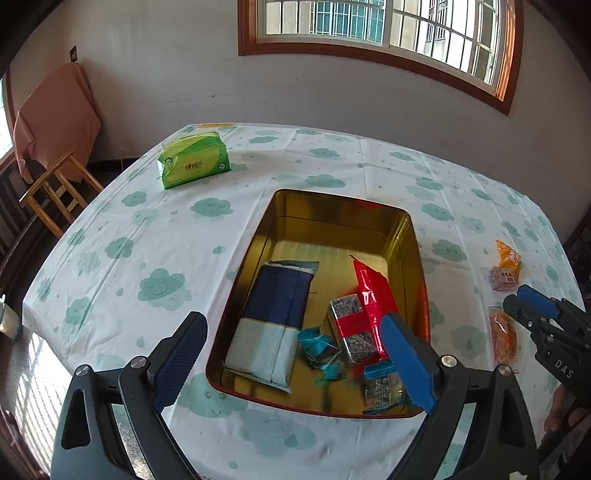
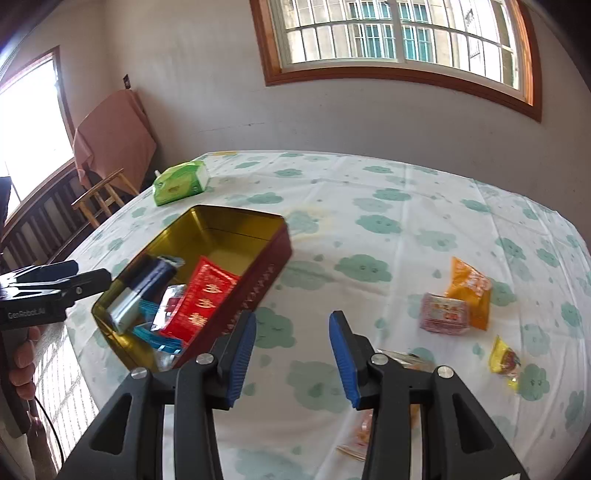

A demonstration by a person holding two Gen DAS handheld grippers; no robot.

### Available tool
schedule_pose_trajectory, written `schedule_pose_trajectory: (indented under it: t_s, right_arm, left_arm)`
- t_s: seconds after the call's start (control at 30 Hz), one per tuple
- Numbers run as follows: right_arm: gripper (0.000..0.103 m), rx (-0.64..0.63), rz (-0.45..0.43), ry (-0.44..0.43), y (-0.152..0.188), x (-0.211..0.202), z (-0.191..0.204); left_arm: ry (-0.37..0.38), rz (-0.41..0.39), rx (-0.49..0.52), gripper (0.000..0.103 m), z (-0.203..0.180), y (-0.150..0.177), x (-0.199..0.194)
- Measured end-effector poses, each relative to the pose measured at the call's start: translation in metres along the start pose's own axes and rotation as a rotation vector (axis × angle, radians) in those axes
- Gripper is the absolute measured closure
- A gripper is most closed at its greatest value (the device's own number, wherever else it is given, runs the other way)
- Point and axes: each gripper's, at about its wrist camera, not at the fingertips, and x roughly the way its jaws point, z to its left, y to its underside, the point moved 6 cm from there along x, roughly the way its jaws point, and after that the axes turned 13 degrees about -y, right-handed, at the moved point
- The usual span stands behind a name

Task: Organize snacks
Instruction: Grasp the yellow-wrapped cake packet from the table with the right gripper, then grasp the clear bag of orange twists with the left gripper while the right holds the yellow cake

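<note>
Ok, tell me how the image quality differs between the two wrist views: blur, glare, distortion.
Left wrist view: sharp, but strong fisheye bending at the window and table edge; the tin interior throws gold reflections. Right wrist view: the same bending, an overexposed doorway at left, and smeared motion blur over the snacks in the tin and the packet under the right gripper.

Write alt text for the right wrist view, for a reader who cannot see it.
An open, empty hand-held gripper hangs over a table with a cloud-print cloth. On its left stands a gold-lined tin holding several snack packets; on its right, loose snacks lie on the cloth: an orange packet, a pink packet and a yellow candy.
</note>
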Motion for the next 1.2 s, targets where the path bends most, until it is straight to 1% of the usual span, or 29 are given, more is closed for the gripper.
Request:
schedule_pose_trajectory:
  t_s: [0.13,0.23,0.37,0.5,0.57,0.67,0.8,0.87,0.97,1.13,1.2]
  right_arm:
    - [0.061,0.037,0.005,0.11,0.01,-0.024,-0.064]
    - [0.061,0.035,0.046,0.145,0.018,-0.036,-0.106]
    - [0.061,-0.009,0.132,0.139,0.028,-0.046,-0.147]
    - [0.061,-0.112,0.248,0.14,0.035,-0.041,-0.17]
    - [0.061,-0.13,0.295,0.109,0.038,-0.034,-0.177]
    - [0.061,-0.129,0.316,0.058,0.039,-0.024,-0.183]
    - [0.061,-0.055,0.322,0.01,0.045,-0.012,-0.19]
    - [0.063,-0.041,0.281,0.018,0.047,-0.012,-0.19]
    - [0.076,0.006,0.229,0.025,0.048,-0.015,-0.19]
    - [0.078,0.055,0.142,0.08,0.052,-0.019,-0.19]
    - [0.078,0.076,0.111,0.119,0.053,-0.021,-0.191]
  left_arm:
    - [0.039,-0.006,0.061,0.01,-0.032,0.0,-0.006]
    - [0.061,-0.01,0.102,0.01,-0.052,0.002,-0.011]
    - [0.083,-0.002,0.132,0.01,-0.072,0.004,-0.014]
    - [0.095,0.008,0.148,0.01,-0.086,0.006,-0.017]
    - [0.094,0.016,0.16,0.01,-0.092,0.007,-0.016]
    - [0.091,0.024,0.178,0.01,-0.101,0.009,-0.016]
    - [0.094,0.034,0.202,0.01,-0.113,0.011,-0.015]
    - [0.101,0.036,0.211,0.01,-0.12,0.012,-0.014]
    - [0.118,0.04,0.23,0.01,-0.133,0.014,-0.013]
    - [0.159,0.04,0.267,0.01,-0.16,0.019,-0.012]
    - [0.185,0.044,0.276,0.01,-0.171,0.02,-0.011]
